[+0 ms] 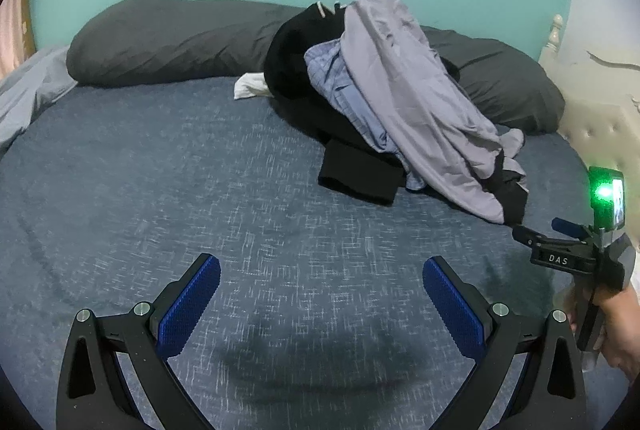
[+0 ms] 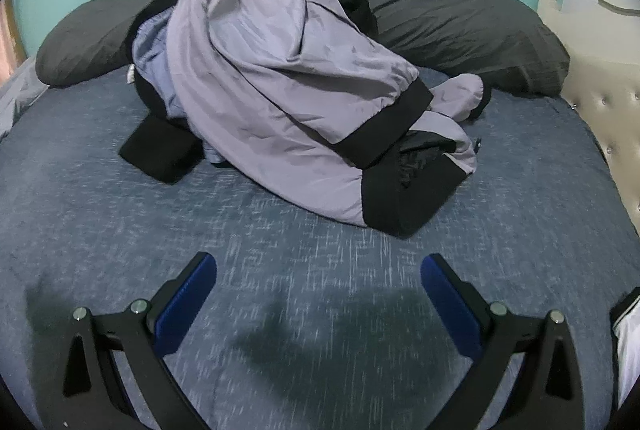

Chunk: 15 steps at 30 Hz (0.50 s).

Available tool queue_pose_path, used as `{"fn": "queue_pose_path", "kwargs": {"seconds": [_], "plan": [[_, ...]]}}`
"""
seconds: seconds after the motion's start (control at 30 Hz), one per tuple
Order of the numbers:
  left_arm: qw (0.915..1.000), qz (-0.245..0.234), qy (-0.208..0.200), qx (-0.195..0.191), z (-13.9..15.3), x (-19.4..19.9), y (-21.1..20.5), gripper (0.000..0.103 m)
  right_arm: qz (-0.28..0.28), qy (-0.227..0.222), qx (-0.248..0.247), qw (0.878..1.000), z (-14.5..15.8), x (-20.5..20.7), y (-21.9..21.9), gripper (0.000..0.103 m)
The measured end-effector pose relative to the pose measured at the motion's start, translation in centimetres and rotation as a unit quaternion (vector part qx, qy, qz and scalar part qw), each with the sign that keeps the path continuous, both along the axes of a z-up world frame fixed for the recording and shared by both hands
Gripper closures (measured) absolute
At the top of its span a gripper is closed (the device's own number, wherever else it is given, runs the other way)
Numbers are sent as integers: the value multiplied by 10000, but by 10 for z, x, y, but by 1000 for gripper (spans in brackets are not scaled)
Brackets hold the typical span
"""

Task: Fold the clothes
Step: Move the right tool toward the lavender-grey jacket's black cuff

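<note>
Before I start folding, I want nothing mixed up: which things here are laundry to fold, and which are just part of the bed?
To fold:
- lilac jacket with black cuffs, on top of the heap
- blue checked garment
- black garment
- white cloth, behind the heap

Just there:
- dark grey pillows
- blue bedsheet
- tufted headboard

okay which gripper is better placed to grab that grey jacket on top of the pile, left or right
Right, probably. The grey jacket lies straight ahead of the open right gripper, its black hem nearest. From the open left gripper the pile sits farther off, to its right.
</note>
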<state>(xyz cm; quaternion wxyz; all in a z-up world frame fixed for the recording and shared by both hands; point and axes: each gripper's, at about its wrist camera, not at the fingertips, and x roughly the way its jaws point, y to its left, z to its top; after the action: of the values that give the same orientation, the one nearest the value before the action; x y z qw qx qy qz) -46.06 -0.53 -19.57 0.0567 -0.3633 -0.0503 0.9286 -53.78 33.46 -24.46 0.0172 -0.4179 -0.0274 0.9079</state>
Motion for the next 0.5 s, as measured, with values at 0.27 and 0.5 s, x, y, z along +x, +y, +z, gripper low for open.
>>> {"fn": "queue_pose_path", "kwargs": {"seconds": [0.27, 0.5], "plan": [[9999, 123, -111, -27, -27, -13, -10, 0, 202, -86, 379, 9990, -19, -31, -5, 14], [9995, 219, -236, 55, -43, -17, -18, 0, 214, -248, 433, 9985, -37, -52, -8, 26]]}}
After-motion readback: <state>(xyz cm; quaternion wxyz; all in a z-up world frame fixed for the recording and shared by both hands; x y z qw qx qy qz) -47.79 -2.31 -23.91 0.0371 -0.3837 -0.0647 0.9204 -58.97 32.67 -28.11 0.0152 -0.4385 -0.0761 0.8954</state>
